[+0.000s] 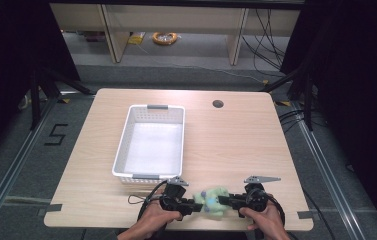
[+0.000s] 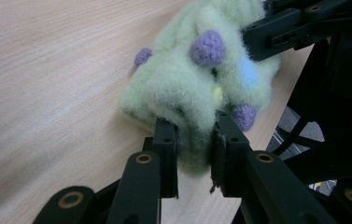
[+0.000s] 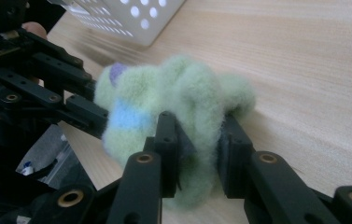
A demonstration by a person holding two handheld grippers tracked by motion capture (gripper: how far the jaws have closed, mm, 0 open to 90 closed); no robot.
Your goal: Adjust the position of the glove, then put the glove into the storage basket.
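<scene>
from above, the left gripper and right gripper both pinch a fluffy green toy lying between them at the near table edge. a white basket sits beyond the left gripper, well apart.

in the left gripper view, the jaws squeeze the toy's fuzzy end.

in the right gripper view, the jaws clamp its other end.

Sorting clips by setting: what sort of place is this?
Probably a lab recording station: a bare wooden table on a metal-framed platform, dark curtains at the sides, loose cables on the floor behind.
</scene>
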